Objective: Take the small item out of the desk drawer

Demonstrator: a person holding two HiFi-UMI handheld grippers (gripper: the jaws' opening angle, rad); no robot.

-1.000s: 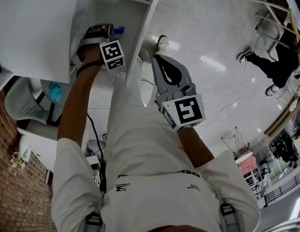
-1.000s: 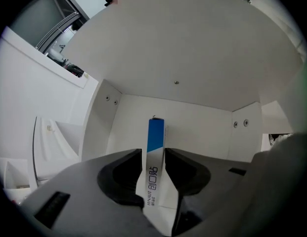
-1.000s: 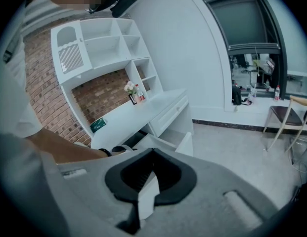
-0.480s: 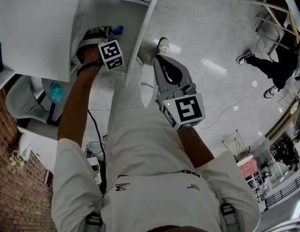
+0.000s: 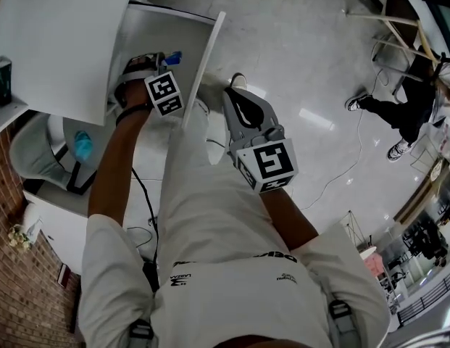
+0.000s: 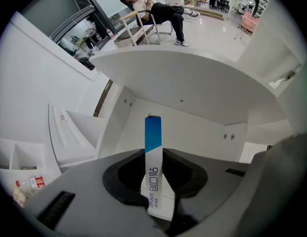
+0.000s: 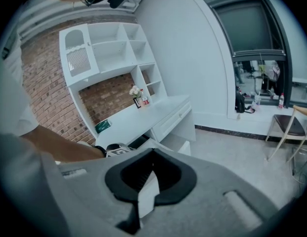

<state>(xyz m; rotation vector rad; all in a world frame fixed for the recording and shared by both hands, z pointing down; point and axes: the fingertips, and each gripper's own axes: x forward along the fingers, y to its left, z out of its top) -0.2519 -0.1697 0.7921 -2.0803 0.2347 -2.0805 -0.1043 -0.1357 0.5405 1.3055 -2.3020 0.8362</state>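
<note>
Glossy pale floor (image 5: 304,56) is filling most of the head view, with one white desk (image 5: 58,42) sitting at ten o'clock and its one open drawer (image 5: 203,64) jutting toward eleven. Two grippers are showing, each carrying one marker cube, so two cubes in all (image 5: 164,94) (image 5: 270,163). The left gripper (image 5: 165,58) is reaching into the drawer at eleven o'clock and is clamping one small box (image 5: 174,55), which is sitting inside the drawer space, its blue end poking past the jaws. The right gripper (image 5: 232,96) is hanging at the centre over the floor, well apart from the drawer, with its jaws together. One other person (image 5: 398,111) is sitting at three o'clock. The left gripper view is giving what the head view is not: the box (image 6: 153,147) is standing upright between the pads of the left gripper (image 6: 155,181), blue at the far end and white with print nearer the camera, with white panels behind it and the seated person (image 6: 158,9) at twelve o'clock. The right gripper view is showing the closed right gripper (image 7: 148,181) and, beyond it, one brick wall (image 7: 49,98) at nine o'clock and one white shelf unit (image 7: 109,48) at eleven, both of which the head view is barely catching.
</note>
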